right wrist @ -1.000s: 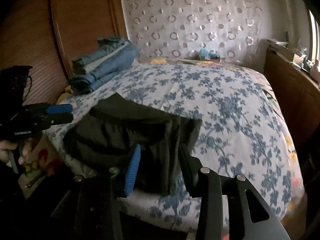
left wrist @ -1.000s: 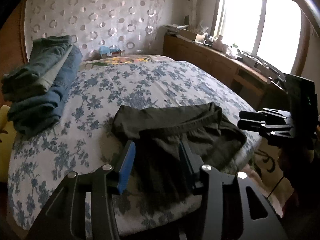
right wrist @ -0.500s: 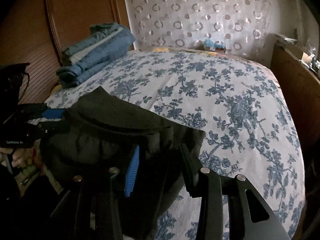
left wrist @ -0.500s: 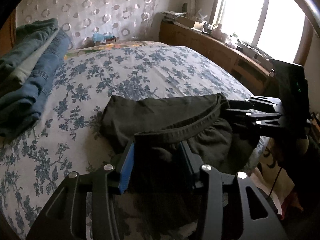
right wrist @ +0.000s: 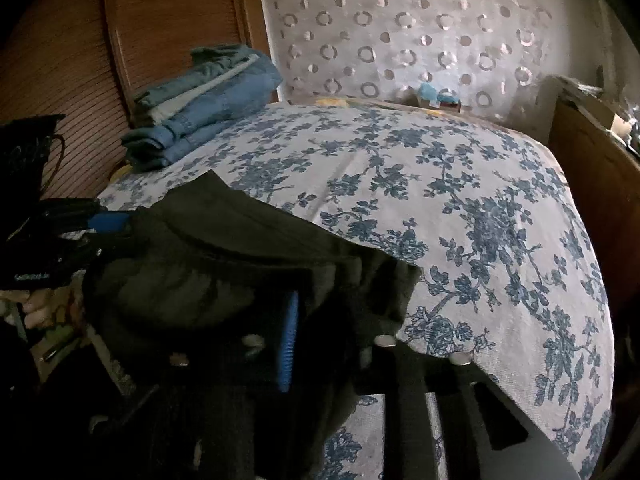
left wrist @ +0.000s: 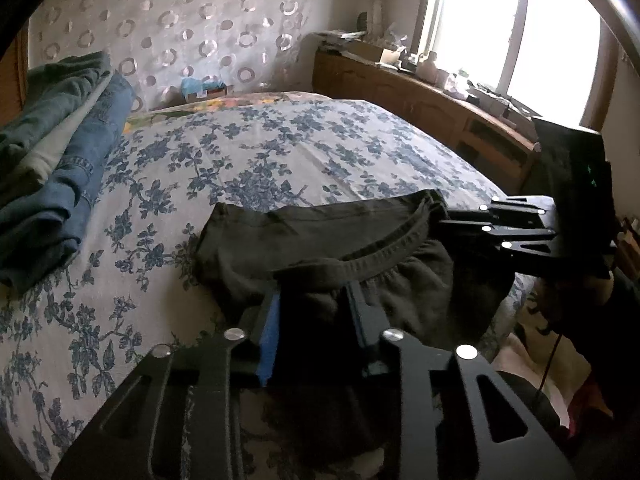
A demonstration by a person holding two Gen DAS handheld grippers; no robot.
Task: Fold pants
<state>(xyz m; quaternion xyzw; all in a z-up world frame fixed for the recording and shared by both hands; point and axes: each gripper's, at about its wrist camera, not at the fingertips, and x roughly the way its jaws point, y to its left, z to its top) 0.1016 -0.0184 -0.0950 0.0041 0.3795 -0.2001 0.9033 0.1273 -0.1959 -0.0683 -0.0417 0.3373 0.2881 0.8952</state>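
Observation:
Dark pants (left wrist: 320, 240) lie bunched on the flowered bedspread (left wrist: 260, 152) near the bed's front edge, with the waistband toward me. My left gripper (left wrist: 314, 312) has the left end of the waistband between its fingers, and its jaws are closing with the pads against the cloth. My right gripper (right wrist: 324, 320) is over the other end of the pants (right wrist: 240, 248). Its jaws are also closing on dark fabric that fills the gap. Each view shows the other gripper: the right gripper (left wrist: 452, 224) at the waistband's right end, the left gripper (right wrist: 112, 224) at its left end.
A stack of folded jeans (left wrist: 60, 160) (right wrist: 200, 108) sits at the bed's far left corner. A wooden sideboard (left wrist: 420, 108) with clutter runs under the bright window on the right. A wood panel (right wrist: 80, 60) stands behind the jeans. A hand (right wrist: 38, 308) shows low at the left.
Both grippers came forward over the pants' near edge. Their jaws, wide before, have narrowed onto the dark fabric at the waistband ends.

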